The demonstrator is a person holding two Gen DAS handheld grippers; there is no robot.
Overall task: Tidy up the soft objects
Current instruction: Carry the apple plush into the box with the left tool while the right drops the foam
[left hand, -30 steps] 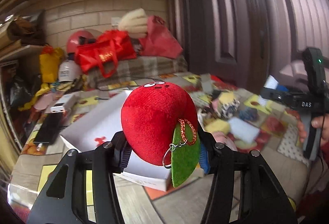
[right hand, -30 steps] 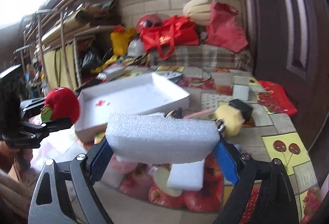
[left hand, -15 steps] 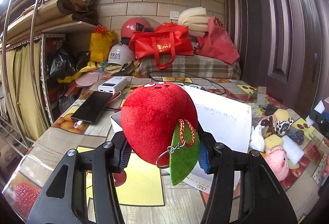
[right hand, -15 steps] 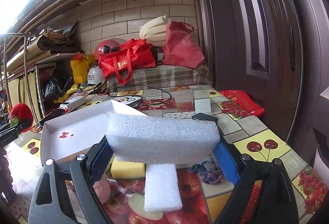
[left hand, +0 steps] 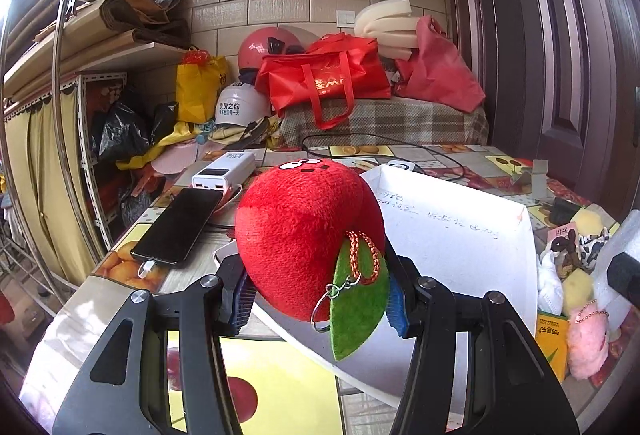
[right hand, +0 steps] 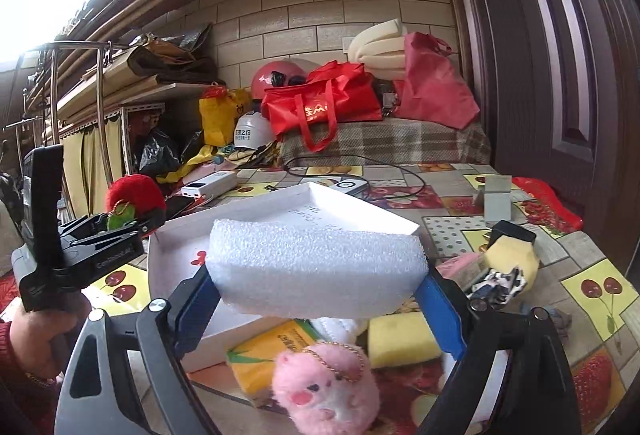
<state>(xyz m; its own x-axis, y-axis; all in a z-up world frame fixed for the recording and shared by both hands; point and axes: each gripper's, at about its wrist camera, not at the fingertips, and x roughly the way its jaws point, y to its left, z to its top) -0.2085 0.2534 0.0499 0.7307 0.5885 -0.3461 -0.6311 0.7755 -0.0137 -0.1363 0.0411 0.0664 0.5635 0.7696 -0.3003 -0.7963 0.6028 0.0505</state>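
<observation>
My left gripper (left hand: 318, 299) is clenched on a red plush apple (left hand: 308, 235) with a green felt leaf (left hand: 358, 311) and a key ring, held above the near edge of the white cardboard box (left hand: 452, 231) on the fruit-patterned table (left hand: 120, 287). My right gripper (right hand: 320, 287) is clamped on a white foam block (right hand: 316, 263), held over the box's near side, with a pink plush pig (right hand: 326, 383), a yellow sponge (right hand: 400, 339) and a yellow tissue pack (right hand: 272, 351) lying on the table just below it. A black phone (left hand: 178, 227) and a white power bank (left hand: 224, 175) lie left of the box.
</observation>
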